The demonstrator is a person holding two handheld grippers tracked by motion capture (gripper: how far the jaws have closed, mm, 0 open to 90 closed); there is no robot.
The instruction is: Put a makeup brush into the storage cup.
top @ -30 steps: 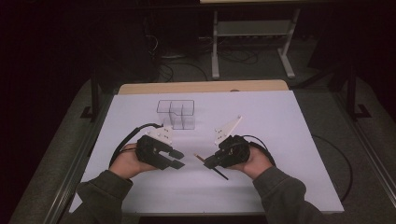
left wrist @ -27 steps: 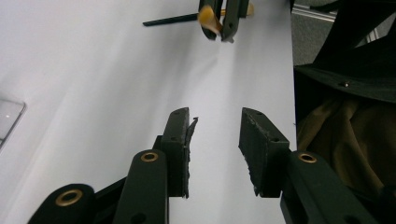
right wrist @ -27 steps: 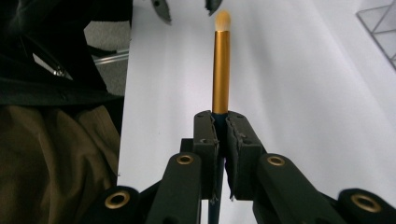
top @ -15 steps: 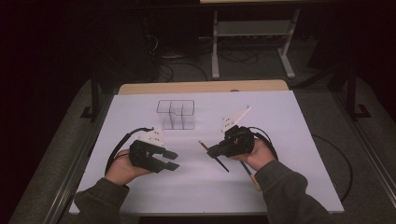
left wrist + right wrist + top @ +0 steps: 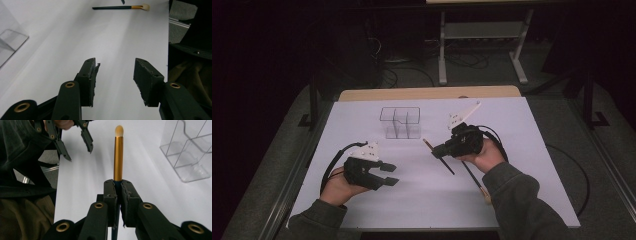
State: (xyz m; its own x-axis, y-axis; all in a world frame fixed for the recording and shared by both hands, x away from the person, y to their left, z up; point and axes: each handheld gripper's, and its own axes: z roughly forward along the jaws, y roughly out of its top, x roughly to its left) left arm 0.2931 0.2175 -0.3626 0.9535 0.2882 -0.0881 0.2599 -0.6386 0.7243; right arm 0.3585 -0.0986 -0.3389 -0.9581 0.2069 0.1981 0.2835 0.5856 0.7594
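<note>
Brush handle's lower end hidden behind right gripper [image 5: 117,185] jaws in right gripper view. Slim black-handled makeup brush with gold ferrule and pale tip [image 5: 118,155] pinched between those jaws, ferrule rising beyond the pads, held above white bench [image 5: 512,125]. Second similar black brush [image 5: 120,7] flat on bench, well apart from left gripper [image 5: 115,72]. Left jaws spread, just been opening, nothing between. Clear plastic compartment organiser [image 5: 401,123] cut off at left gripper view's edge.

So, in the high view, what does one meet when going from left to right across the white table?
left gripper → clear organizer → brush, held by the right gripper → second brush, lying on the table beside the right forearm
</note>
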